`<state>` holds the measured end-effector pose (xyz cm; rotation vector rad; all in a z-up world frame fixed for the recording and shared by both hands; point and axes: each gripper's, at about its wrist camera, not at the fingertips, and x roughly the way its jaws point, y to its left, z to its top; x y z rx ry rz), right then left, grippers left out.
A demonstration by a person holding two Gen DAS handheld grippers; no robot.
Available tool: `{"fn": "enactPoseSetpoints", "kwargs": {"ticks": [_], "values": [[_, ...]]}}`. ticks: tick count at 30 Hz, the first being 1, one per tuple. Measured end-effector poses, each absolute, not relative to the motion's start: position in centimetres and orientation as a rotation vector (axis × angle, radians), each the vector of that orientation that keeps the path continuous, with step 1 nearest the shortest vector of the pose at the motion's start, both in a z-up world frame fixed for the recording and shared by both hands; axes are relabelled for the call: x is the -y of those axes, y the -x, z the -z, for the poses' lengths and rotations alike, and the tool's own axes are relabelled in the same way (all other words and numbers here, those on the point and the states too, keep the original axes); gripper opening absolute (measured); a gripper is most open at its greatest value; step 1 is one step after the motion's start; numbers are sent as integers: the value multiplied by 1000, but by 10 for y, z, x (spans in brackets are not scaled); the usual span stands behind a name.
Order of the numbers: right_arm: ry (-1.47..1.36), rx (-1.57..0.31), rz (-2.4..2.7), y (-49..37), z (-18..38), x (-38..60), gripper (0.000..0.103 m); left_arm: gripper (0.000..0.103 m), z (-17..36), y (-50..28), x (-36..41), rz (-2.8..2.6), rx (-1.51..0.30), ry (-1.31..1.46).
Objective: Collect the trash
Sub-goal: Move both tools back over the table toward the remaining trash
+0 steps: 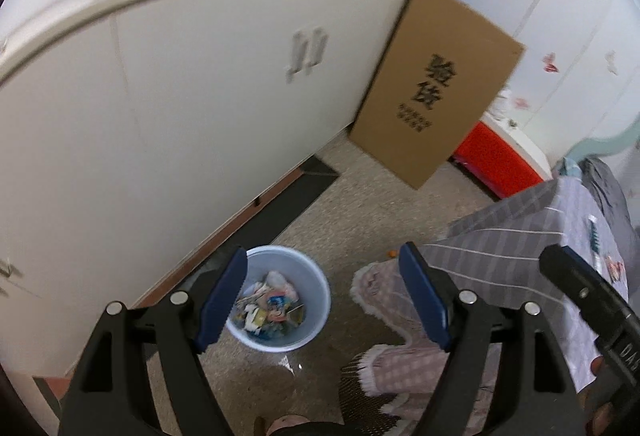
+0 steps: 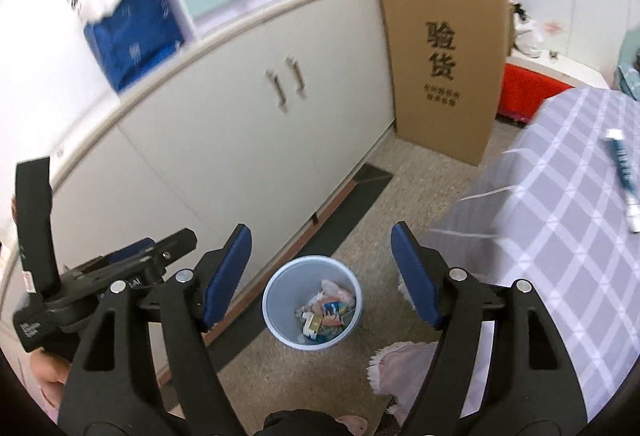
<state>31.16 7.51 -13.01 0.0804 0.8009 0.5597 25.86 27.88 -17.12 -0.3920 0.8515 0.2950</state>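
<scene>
Both grippers hang above the floor with nothing in them. The left gripper (image 1: 322, 296) has its jaws spread wide and empty, and the right gripper (image 2: 320, 276) likewise stands wide open, nothing between its blue pads. Below them, on the speckled floor close to the foot of the white cabinet (image 2: 240, 116), sits the pale blue waste bin (image 2: 276, 300), already part-filled with crumpled wrappers (image 2: 326, 310) and scraps.

To my eye a drop into the bin is finished and the next piece has to be found. The likeliest candidate is the blue-and-white tube (image 2: 622, 172) lying on the checked cloth of the table (image 2: 540, 196) at the far right, well apart from the bin; it is blurred, so I can't say for sure it is rubbish. Reaching it would call for swinging the right gripper over the table, lining the open jaws across the tube's narrow width, then closing and carrying it back over the bin.
</scene>
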Motion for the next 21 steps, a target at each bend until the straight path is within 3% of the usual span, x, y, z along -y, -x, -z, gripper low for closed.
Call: {"fn": "enactPoseSetpoints", "kwargs": {"ticks": [11, 21], "values": [[-146, -686, -396, -313, 83, 84, 74, 79, 116, -300, -126, -108, -792, 200], [-151, -693, -160, -334, 103, 220, 74, 79, 121, -357, 22, 67, -824, 29]]}}
